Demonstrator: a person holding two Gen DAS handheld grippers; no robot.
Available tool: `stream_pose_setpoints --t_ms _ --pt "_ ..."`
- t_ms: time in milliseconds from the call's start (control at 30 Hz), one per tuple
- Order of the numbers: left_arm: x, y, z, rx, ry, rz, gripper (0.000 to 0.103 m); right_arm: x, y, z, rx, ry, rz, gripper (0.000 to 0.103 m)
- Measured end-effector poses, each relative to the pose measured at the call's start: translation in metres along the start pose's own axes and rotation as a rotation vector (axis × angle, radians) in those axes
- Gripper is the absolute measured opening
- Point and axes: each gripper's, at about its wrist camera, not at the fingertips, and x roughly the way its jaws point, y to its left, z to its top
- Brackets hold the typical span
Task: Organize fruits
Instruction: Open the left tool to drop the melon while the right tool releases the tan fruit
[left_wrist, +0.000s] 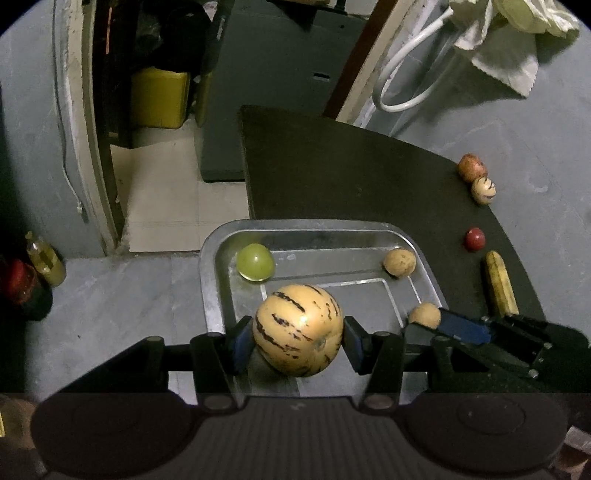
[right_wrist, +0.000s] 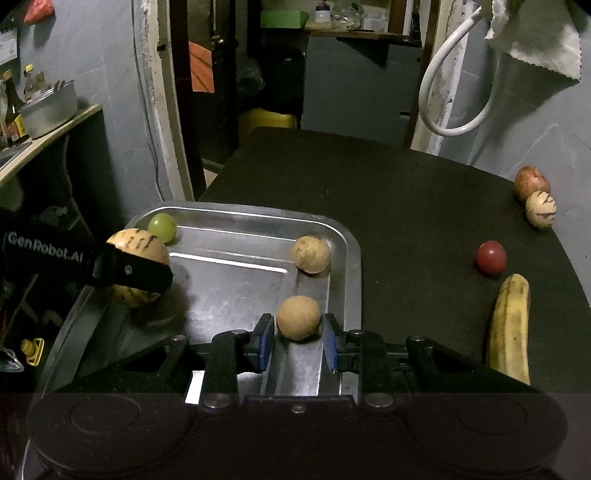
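Observation:
A metal tray (left_wrist: 214, 295) (right_wrist: 351, 258) sits on the left part of the dark table (right_wrist: 406, 203). My left gripper (left_wrist: 298, 343) is shut on a big striped melon (left_wrist: 297, 328) (right_wrist: 138, 240) over the tray's near left; one of its fingers (right_wrist: 140, 275) shows in the right wrist view. My right gripper (right_wrist: 300, 339) is shut on a small brown round fruit (right_wrist: 298, 317) (left_wrist: 424, 315) low over the tray's near right edge. A green round fruit (left_wrist: 255, 263) (right_wrist: 162, 227) and a second brown fruit (left_wrist: 399, 262) (right_wrist: 310, 254) lie in the tray's far corners.
On the table to the right lie a banana (right_wrist: 511, 328), a small red fruit (right_wrist: 490, 257), a small striped melon (right_wrist: 540, 209) and a reddish apple (right_wrist: 530, 182). A white hose (right_wrist: 443, 110) and a cloth (right_wrist: 535, 40) hang behind. A shelf with a pot (right_wrist: 48, 110) stands at left.

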Motion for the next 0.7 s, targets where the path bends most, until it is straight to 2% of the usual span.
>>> stream_pose_setpoints --t_ms 133,233,333,400,467,600,700 --pt "-0.005 -0.001 -0.001 -0.009 -0.02 -0.01 0.055 -0.005 0.001 -0.003 -0.002 -0.01 -0.006 0.034" --pt "-0.011 -0.001 -0.001 -0.019 -0.036 -0.014 0.057 -0.015 0.002 -0.005 -0.006 -0.024 -0.015 0.042" --pt "-0.021 -0.003 -0.002 -0.032 -0.051 -0.015 0.061 -0.035 0.002 -0.007 0.0 -0.049 -0.021 0.055" --pt "-0.032 -0.007 -0.004 -0.034 -0.065 -0.014 0.068 -0.053 0.0 -0.009 0.013 -0.075 -0.023 0.066" --pt "-0.045 -0.011 -0.007 -0.036 -0.086 -0.007 0.081 -0.073 -0.002 -0.012 0.028 -0.098 -0.021 0.075" --pt "-0.073 -0.019 -0.015 -0.06 -0.111 0.0 0.092 -0.118 -0.005 -0.025 0.049 -0.133 -0.023 0.091" --pt "-0.095 -0.023 -0.028 -0.073 -0.138 -0.01 0.1 -0.151 -0.007 -0.042 0.047 -0.152 -0.026 0.098"
